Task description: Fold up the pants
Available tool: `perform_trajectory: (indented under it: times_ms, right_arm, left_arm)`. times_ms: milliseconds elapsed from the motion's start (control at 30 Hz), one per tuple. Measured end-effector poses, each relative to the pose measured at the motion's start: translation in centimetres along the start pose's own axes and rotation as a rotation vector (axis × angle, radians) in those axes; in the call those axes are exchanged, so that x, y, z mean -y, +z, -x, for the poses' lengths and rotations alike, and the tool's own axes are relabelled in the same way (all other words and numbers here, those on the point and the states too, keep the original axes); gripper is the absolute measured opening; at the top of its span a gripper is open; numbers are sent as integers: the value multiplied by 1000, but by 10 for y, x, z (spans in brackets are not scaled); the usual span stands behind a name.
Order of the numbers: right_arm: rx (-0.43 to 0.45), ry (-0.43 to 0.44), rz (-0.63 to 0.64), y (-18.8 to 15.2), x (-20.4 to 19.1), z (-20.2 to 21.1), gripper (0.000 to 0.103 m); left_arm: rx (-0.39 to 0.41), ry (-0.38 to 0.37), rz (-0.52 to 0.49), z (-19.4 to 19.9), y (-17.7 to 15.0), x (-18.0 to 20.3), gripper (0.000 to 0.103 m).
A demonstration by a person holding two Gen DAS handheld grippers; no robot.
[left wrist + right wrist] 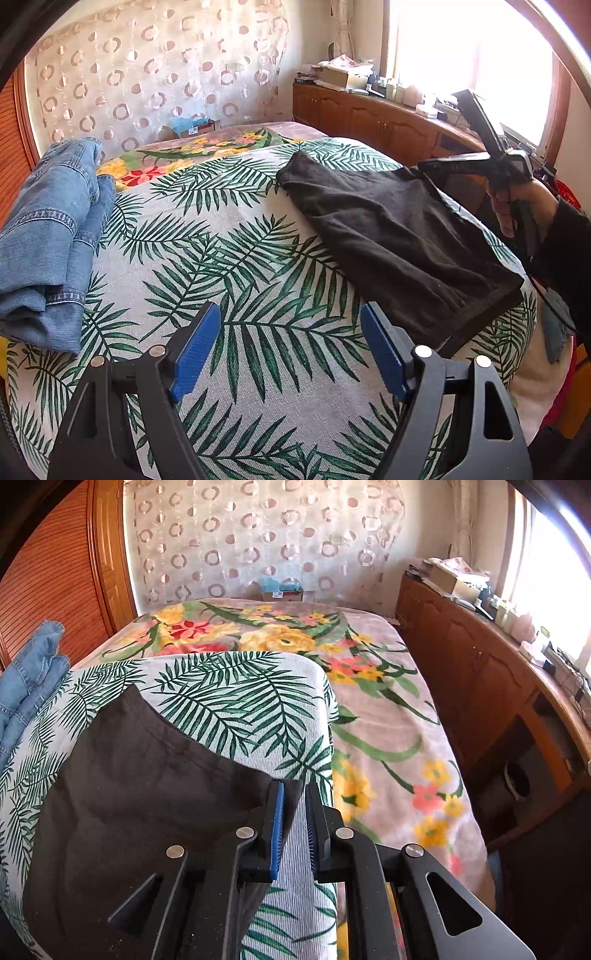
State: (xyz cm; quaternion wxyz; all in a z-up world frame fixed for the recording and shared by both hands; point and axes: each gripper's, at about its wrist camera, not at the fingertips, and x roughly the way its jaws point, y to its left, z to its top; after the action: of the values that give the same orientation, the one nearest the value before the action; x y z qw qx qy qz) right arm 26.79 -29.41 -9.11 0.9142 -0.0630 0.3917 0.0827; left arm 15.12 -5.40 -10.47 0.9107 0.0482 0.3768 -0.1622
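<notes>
- No text, label, brand, number or sign can be read in either view.
- The small box (195, 127) at 12 o'clock, by the curtain, bears a pale label too small and blurred to make out.

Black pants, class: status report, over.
Left gripper open, empty. Right gripper slightly open at black pants corner. Folded jeans lie apart, nothing blocking.

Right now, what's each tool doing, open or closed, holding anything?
Left tool: open wide, empty, above the leaf-print cover.
Right tool: slightly open, pads off the black pants, whose corner lies between them.
</notes>
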Motion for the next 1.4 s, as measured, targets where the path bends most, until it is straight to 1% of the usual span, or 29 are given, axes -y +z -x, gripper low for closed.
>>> perform_trajectory:
  times_ms: [100, 200, 433, 500, 533, 567, 667, 733, 833, 900, 1033, 1100, 1133, 1167, 1200, 1267, 1400]
  right_arm:
    - [1, 13, 15, -5, -2, 9, 12]
    - [0, 48, 23, -13, -3, 16, 12]
    - [-38, 95, -24, -24, 2, 9, 12]
    - [-36, 92, -15, -23, 3, 7, 12]
    - [-34, 93, -13, -23, 4, 6, 8]
    - [-25, 91, -12, -24, 5, 7, 1]
    - [0, 42, -10, -25, 6, 11, 1]
    - [-3, 43, -27, -27, 8, 12, 1]
    - [15, 33, -16, -30, 5, 18, 1]
    - [27, 29, -22, -34, 2, 27, 3]
    - [49, 62, -23, -48, -7, 49, 11]
    - [62, 83, -19, -56, -13, 62, 22]
    - [67, 84, -18, -62, -15, 67, 34]
    - [74, 88, -11, -68, -19, 74, 38]
    - [78, 89, -1, -75, -24, 79, 39]
    - [79, 101, 20, -89, -32, 87, 39]
    - [74, 115, 29, -112, -43, 98, 39]
  left_arm:
    - [7, -9, 1, 3, 1, 2, 79]
    - [9, -15, -4, 4, 1, 6, 79]
    - [1, -28, -20, 2, 0, 15, 79]
    - [-1, -30, -25, 2, 0, 17, 79]
    - [-1, -30, -28, 2, -1, 18, 79]
    - [-1, -31, -29, 2, -1, 19, 79]
    - [-3, -33, -28, 2, -1, 20, 79]
    - [-3, -34, -27, 2, -1, 20, 79]
    - [-4, -39, -29, 2, -2, 22, 79]
    - [-5, -41, -31, 1, -3, 22, 79]
    - [-8, -48, -33, 2, -5, 24, 79]
    - [-10, -53, -34, 4, -7, 25, 79]
    - [-13, -59, -35, 4, -8, 25, 79]
    - [-16, -64, -36, 4, -9, 26, 79]
    - [-19, -70, -40, 5, -11, 26, 79]
    - [-27, -85, -57, 6, -15, 30, 73]
    - [-54, -106, -93, 3, -21, 41, 67]
